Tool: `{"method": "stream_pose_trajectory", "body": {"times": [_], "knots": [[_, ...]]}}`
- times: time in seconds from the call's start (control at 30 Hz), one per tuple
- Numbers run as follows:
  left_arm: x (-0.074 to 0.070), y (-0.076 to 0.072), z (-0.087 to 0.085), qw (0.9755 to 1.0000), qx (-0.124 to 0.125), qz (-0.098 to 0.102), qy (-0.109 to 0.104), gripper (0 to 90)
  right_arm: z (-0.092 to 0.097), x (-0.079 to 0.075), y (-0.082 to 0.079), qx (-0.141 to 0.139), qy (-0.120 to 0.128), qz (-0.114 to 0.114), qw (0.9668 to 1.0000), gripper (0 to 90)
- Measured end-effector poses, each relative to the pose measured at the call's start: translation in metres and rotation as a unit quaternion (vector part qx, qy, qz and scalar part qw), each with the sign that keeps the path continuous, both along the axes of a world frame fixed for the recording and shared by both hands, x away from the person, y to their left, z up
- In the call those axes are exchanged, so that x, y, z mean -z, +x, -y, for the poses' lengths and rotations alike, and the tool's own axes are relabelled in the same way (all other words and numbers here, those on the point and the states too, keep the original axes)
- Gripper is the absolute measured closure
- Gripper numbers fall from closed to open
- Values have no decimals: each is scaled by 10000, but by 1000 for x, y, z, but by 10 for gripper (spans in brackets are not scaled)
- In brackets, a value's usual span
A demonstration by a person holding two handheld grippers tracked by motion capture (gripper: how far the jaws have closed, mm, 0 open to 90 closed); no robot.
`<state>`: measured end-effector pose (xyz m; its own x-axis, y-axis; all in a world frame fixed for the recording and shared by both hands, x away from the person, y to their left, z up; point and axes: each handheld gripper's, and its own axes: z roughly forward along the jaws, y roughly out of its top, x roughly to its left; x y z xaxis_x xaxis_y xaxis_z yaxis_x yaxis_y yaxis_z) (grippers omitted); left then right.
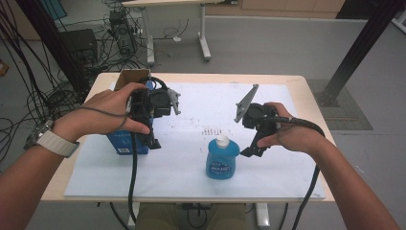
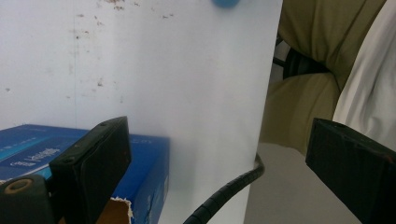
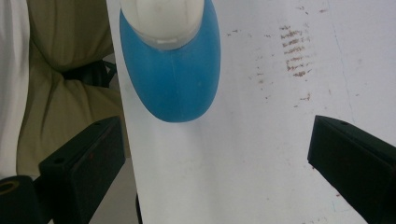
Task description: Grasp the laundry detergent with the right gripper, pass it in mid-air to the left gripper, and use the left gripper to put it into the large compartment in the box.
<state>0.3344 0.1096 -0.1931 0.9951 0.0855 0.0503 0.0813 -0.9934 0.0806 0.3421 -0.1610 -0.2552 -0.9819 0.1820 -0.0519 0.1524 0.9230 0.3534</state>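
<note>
My forearms come in from the near edge of the table, one gripper in each hand. Nearest to me stands a blue bottle (image 1: pixel 222 160) with a white cap, upright on the white sheet (image 1: pixel 182 172) that covers most of the wooden table (image 1: pixel 306 84), a little right of the middle and not far from the sheet's near edge.

My right gripper (image 1: pixel 251 149) hangs just to the right of the bottle, tilted down toward it, apart from it. Its jaws stand wide apart with nothing between them. In the right gripper view the bottle (image 3: pixel 172 70) lies ahead of the jaws and toward one side, so I judge I am lining up to take it and must shift sideways before closing.

My left gripper (image 1: pixel 152 140) is at the left, over a blue box (image 1: pixel 119 139) whose brown flaps stand open at its far end. Its jaws are also spread and empty; in the left gripper view one jaw sits just beside the box (image 2: pixel 140 158), though I cannot tell if it touches. I take this as steadying or waiting by the box, perhaps so the bottle can go in.

Between box and bottle the sheet is bare apart from small brown marks, giving open room to carry across. The bottle's closeness to the near edge is the thing to watch: a nudge toward me could tip it off.
</note>
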Motion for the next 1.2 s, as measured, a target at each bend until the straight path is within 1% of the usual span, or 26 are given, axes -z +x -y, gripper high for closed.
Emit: {"method": "stream_pose_trajectory", "body": {"times": [0.43,0.63,0.67,0.77,0.97,1.0,1.2], "knots": [[4,-1,-2,10000,-43,17,-29,74,2,2,-2,-5,145,5,9999,44],[4,0,-3,10000,-33,22,-45,74,2,4,-3,-7,217,55,9997,42],[4,0,-2,10000,-26,17,-44,74,2,5,-3,-18,256,58,9997,42],[6,-1,-2,10000,-41,-18,-48,74,1,8,-3,-32,287,55,9996,42],[7,0,-2,10000,-32,-27,-31,74,0,11,-3,-56,330,46,9994,43],[8,0,-3,10000,-39,-27,-63,74,0,13,-3,-72,354,39,9993,43],[10,2,-4,10000,-45,-42,-59,74,1,15,-3,-98,464,37,9989,43]]}}
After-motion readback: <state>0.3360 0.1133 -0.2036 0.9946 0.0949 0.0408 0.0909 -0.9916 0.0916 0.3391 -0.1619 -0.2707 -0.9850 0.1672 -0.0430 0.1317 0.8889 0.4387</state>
